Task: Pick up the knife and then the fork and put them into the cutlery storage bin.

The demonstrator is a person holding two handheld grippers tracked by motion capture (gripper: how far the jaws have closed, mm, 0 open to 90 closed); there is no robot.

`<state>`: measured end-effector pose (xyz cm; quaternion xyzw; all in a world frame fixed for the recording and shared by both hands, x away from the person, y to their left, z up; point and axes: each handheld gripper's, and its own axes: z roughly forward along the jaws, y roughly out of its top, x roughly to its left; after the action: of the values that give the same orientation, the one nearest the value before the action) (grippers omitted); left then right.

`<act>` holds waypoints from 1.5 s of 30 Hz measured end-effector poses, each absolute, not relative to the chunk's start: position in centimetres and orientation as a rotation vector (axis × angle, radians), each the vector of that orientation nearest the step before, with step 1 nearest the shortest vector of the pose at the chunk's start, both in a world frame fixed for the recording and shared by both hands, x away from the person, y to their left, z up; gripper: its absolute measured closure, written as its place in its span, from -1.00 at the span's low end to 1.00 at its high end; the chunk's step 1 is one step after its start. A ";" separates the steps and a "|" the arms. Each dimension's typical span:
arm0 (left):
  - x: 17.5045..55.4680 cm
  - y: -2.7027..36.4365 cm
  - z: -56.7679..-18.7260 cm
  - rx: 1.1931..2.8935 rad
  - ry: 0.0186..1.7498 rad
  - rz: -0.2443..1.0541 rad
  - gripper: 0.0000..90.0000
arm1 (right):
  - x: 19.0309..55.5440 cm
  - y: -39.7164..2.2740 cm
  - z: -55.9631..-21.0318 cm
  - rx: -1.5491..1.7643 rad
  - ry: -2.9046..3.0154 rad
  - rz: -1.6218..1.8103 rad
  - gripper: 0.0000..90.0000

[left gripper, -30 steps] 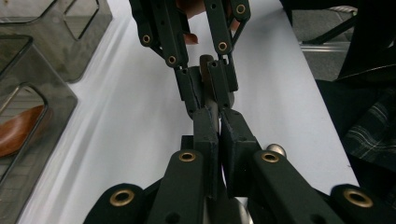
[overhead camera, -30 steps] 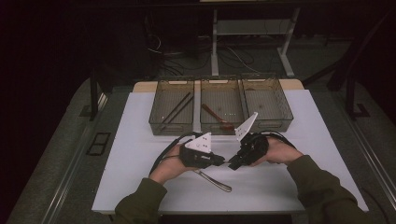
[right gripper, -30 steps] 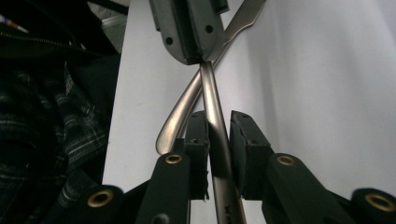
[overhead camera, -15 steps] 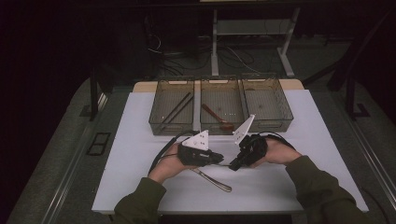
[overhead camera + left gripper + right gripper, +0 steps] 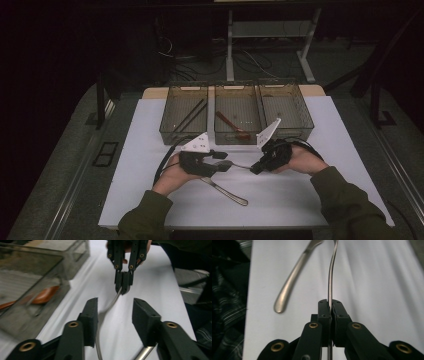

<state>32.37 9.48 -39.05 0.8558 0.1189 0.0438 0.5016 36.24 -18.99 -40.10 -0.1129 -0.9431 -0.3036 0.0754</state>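
Dim surroundings, bright tabletop, blurred foreground

tongs [image 5: 330, 307] clamped — thin metal handle [image 5: 331, 277]

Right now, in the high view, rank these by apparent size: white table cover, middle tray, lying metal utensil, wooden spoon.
1. white table cover
2. middle tray
3 and 4, unsure: the lying metal utensil looks slightly longer than the wooden spoon, but the spoon lies farther from the camera.
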 end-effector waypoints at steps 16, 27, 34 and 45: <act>29.0 14.4 -40.9 2.026 0.615 0.236 -0.41 | 37.9 -23.6 -36.6 -0.688 -2.869 -1.117 0.91; 26.6 16.0 -42.4 2.026 0.744 0.262 -0.84 | 41.6 -27.9 -33.5 -1.071 -2.864 -1.245 0.90; 26.5 15.9 -42.7 2.032 0.770 0.272 -1.00 | 44.8 -30.5 -33.5 -1.328 -2.821 -1.219 0.91; 26.4 15.6 -42.9 2.051 0.720 0.251 -1.00 | 48.1 -31.3 -37.2 -1.539 -2.820 -0.996 0.90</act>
<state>26.43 15.62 -42.87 0.8328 0.2924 0.1021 0.4589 48.12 -31.29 -37.21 -0.4549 -0.8332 -0.2942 -0.1106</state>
